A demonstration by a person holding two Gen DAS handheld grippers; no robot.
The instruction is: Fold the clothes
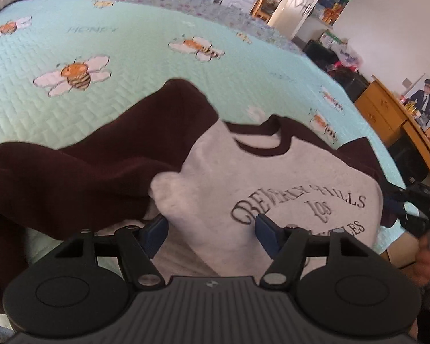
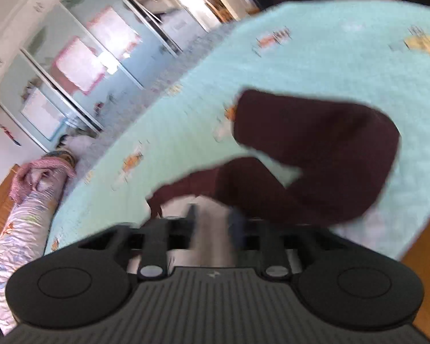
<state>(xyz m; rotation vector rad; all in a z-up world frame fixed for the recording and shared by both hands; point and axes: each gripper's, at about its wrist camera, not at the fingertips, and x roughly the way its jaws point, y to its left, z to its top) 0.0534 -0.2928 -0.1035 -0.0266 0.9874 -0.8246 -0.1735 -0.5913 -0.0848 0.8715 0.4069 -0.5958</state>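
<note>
Sweatshirt, grey body with maroon sleeves and collar, lay chest-up on the bed, printed lettering facing the left wrist camera. One maroon sleeve ran out to the left across the quilt, its cuff end bent back toward the collar.

Left hand-held gripper: pads stood well apart, straddling grey fabric near the hem side; a lump of grey cloth rose between them but was not pinched.

Right hand-held gripper: view heavily blurred. Pads sat close together with a strip of grey fabric between; it looked clamped on the sweatshirt, though blur leaves some doubt. The other maroon sleeve curled on the quilt just ahead of it.

Judgement: garment was not yet in a folded stack; the step in hand was taking hold of its near edge. Next move would call for the left pads to close on the cloth, so both edges lift evenly.
</note>
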